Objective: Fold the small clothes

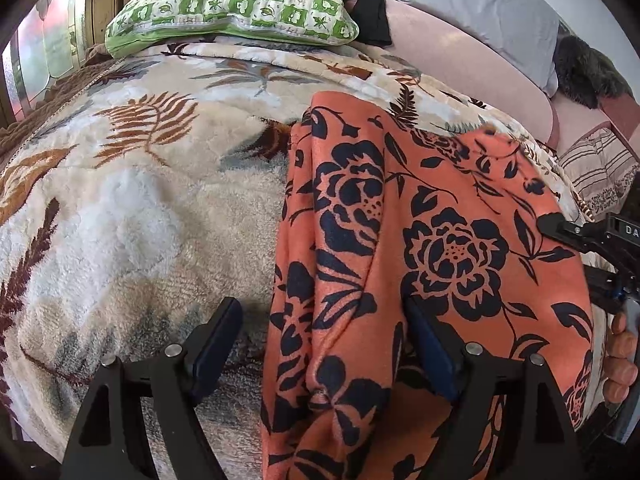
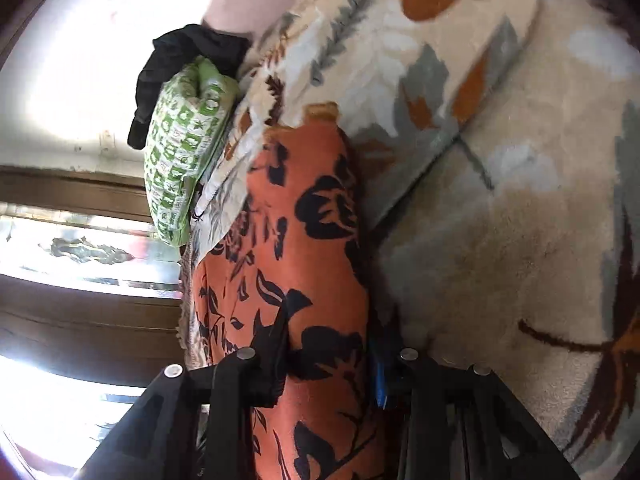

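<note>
- Orange floral garment [image 1: 440, 240] lies on the leaf-patterned fleece blanket [image 1: 140, 220], below the green checked pillow [image 1: 232, 4].
- It already looks doubled lengthwise, with a raised fold ridge along its left side, so I judge the folding partly done; crosswise folds and tidying remain.
- Left gripper [image 1: 324, 344] stands wide, unclenched, straddling that ridge without pinching it.
- Right gripper [image 2: 332, 364] has cloth between its fingers and seems clamped on the garment's edge, though blur makes the contact uncertain.
</note>
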A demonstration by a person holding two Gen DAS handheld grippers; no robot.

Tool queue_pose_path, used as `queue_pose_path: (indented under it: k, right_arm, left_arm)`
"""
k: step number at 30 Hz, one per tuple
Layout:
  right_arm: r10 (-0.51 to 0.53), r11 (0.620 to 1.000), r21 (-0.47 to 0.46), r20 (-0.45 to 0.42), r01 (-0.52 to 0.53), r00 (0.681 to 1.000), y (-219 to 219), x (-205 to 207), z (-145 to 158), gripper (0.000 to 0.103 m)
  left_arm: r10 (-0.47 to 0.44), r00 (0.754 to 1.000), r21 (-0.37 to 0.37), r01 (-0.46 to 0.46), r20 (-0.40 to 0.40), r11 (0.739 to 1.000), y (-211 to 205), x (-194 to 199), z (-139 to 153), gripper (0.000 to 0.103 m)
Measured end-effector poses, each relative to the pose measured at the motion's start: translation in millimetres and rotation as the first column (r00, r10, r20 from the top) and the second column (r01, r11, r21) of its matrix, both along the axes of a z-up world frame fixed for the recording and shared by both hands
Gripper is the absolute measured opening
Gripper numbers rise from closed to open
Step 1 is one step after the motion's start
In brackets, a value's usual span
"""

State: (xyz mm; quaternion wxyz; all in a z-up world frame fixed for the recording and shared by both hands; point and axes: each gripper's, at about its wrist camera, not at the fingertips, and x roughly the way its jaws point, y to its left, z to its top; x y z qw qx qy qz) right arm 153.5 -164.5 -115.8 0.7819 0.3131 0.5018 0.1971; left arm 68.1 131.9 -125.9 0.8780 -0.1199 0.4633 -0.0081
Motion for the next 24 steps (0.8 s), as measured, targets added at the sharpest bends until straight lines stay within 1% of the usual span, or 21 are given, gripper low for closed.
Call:
queue_pose_path:
  k: [1,2,3,4,5,6,7,9,10,11,12,14,15,16,17,18,19,20,21,22,24]
  right_arm:
    - [0.025,0.997,-0.079,0.063,-0.020,0.998,11,-5,11,0.033]
    - [0.046,0.989,-0.147,0.061,-0.036,0.997,17,-4,8,0.033]
    - [0.042,0.986,-0.162,-0.009,-0.043,0.999,16,4,-8,0.035]
    - [0.015,0.993,-0.114,-0.071,-0.023,0.997,6,8,-22,0.048]
    - [-0.020,0.999,-0.037,-0.085,0.016,0.996,-4,8,-24,0.050]
    - [-0.039,0.999,-0.026,-0.078,0.038,0.996,-7,4,-17,0.058]
    - [-0.047,0.997,-0.064,-0.037,0.045,0.998,-7,-1,-7,0.062]
    - [-0.048,0.982,-0.179,0.061,0.059,0.997,-6,-17,22,0.062]
    - [-0.033,0.982,-0.179,0.108,0.052,0.994,-6,-25,36,0.062]
    - [-0.017,0.987,-0.157,0.150,0.040,0.989,-7,-34,49,0.064]
    - [0.006,0.990,-0.139,0.182,0.020,0.983,-5,-42,59,0.067]
    - [0.093,0.989,-0.131,0.216,-0.066,0.972,12,-53,69,0.068]
    - [0.132,0.986,-0.130,0.221,-0.105,0.966,20,-59,66,0.068]
    - [0.160,0.983,-0.123,0.214,-0.136,0.964,28,-62,63,0.068]
    - [0.189,0.979,-0.120,0.201,-0.167,0.961,37,-64,57,0.068]
    - [0.217,0.972,-0.130,0.187,-0.195,0.958,44,-67,48,0.068]
    - [0.233,0.967,-0.141,0.161,-0.211,0.959,51,-68,37,0.068]
    - [0.246,0.963,-0.142,0.115,-0.229,0.962,55,-69,23,0.068]
    - [0.249,0.962,-0.142,0.093,-0.234,0.964,56,-69,11,0.069]
    - [0.241,0.966,-0.132,0.127,-0.224,0.962,55,-73,10,0.069]
    - [0.238,0.968,-0.117,0.133,-0.223,0.962,52,-77,12,0.069]
  left_arm:
    - [0.003,1.000,0.000,-0.003,-0.002,1.000,0,0,0,0.085]
    - [0.003,1.000,0.005,-0.003,-0.003,1.000,-2,1,0,0.086]
    - [0.001,1.000,0.015,-0.001,-0.002,1.000,-3,2,0,0.086]
    - [-0.001,1.000,0.015,0.001,0.001,1.000,-3,1,1,0.086]
    - [-0.003,1.000,0.002,0.003,0.005,1.000,0,0,3,0.086]
    - [-0.001,1.000,-0.022,0.001,0.006,1.000,4,-2,5,0.086]
    - [0.000,1.000,-0.053,0.001,0.010,0.999,8,-4,10,0.084]
    - [0.011,0.998,-0.112,-0.003,0.069,0.994,19,-8,29,0.080]
    - [0.022,0.995,-0.140,-0.008,0.097,0.990,25,-8,39,0.080]
    - [0.025,0.994,-0.179,-0.005,0.109,0.984,31,-5,47,0.080]
    - [0.018,0.994,-0.207,0.004,0.106,0.978,35,1,52,0.080]
    - [-0.005,0.995,-0.221,0.027,0.101,0.975,39,20,60,0.078]
    - [-0.019,0.995,-0.224,0.040,0.094,0.974,39,29,62,0.076]
    - [-0.031,0.997,-0.243,0.049,0.075,0.969,41,41,60,0.071]
    - [-0.039,0.999,-0.286,0.047,0.034,0.957,44,52,53,0.060]
    - [-0.042,0.999,-0.318,0.029,-0.035,0.948,46,65,39,0.049]
    - [-0.038,0.992,-0.287,0.001,-0.123,0.958,47,76,19,0.019]
    - [-0.027,0.985,-0.282,-0.024,-0.173,0.959,51,82,0,0.025]
    - [-0.012,0.985,-0.343,-0.048,-0.170,0.938,59,81,-9,0.025]
    - [-0.004,0.988,-0.368,-0.055,-0.157,0.928,63,77,-6,0.025]
    - [0.004,0.991,-0.303,-0.044,-0.134,0.952,57,70,8,0.027]
